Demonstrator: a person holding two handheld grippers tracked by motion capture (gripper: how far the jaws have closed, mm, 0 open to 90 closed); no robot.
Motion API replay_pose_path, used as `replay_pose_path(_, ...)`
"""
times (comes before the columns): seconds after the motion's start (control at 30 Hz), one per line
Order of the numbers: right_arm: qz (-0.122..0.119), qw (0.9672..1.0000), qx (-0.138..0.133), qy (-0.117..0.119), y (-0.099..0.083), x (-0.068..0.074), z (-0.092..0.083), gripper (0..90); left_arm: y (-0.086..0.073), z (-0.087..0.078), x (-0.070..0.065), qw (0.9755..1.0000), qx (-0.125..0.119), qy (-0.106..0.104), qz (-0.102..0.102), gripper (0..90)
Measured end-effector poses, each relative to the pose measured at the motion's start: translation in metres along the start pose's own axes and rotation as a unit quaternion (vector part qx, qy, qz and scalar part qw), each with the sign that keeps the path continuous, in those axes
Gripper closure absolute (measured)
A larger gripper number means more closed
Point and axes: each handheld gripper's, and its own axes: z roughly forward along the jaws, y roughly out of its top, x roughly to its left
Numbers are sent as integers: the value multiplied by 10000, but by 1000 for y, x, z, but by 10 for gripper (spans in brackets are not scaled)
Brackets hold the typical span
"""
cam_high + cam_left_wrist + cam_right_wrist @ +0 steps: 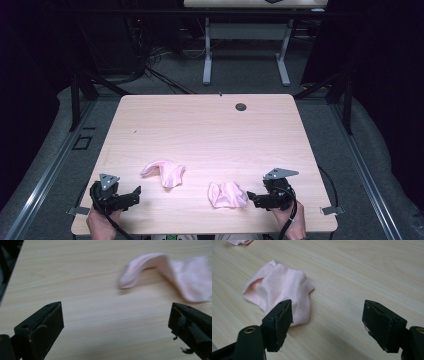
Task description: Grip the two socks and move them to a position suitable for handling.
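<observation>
In the left gripper view, the bent pale pink fabric sock (172, 275) is blurred and cut off at the right edge of the picture, so its far end cannot be made out. In the right gripper view, the crumpled pale pink fabric sock (282, 291) has its lower edge hidden behind one black jaw, and a scrap of the other sock is cut off at the top left corner.

Both socks lie on the light wooden rectangular table (200, 125), toward its near edge: the bent one (164, 172) left of the middle, the crumpled one (227, 195) right of the middle, apart from each other.

The left gripper (132, 195) sits near the near left corner, jaws spread wide, nothing between them, the bent sock ahead of it. The right gripper (252, 198) sits toward the near right corner, jaws also spread wide and empty, just beside the crumpled sock; whether they touch cannot be told.

A small dark round grommet (241, 106) sits near the far edge. Beyond the table stand a white-legged desk (245, 35) and dark cables (155, 70) on grey carpet.
</observation>
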Motion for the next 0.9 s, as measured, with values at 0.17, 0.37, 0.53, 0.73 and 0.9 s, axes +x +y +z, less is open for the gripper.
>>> replay_pose_path(0.17,55,9999,92,-56,2,2,7,331,18,-5,-42,9975,-209,-609,280,13)
replay_pose_path(0.37,60,9999,151,18,2,11,15,445,32,1,-100,9903,-192,-1180,709,121)
replay_pose_path(0.53,-8,9996,267,69,3,18,23,550,41,5,-145,9825,-186,-1508,1080,237)
replay_pose_path(0.73,-26,9992,390,122,5,20,27,616,46,20,-179,9735,4,-1789,1424,334)
replay_pose_path(0.9,11,9989,436,192,3,19,30,648,43,34,-195,9676,319,-1948,1575,405)
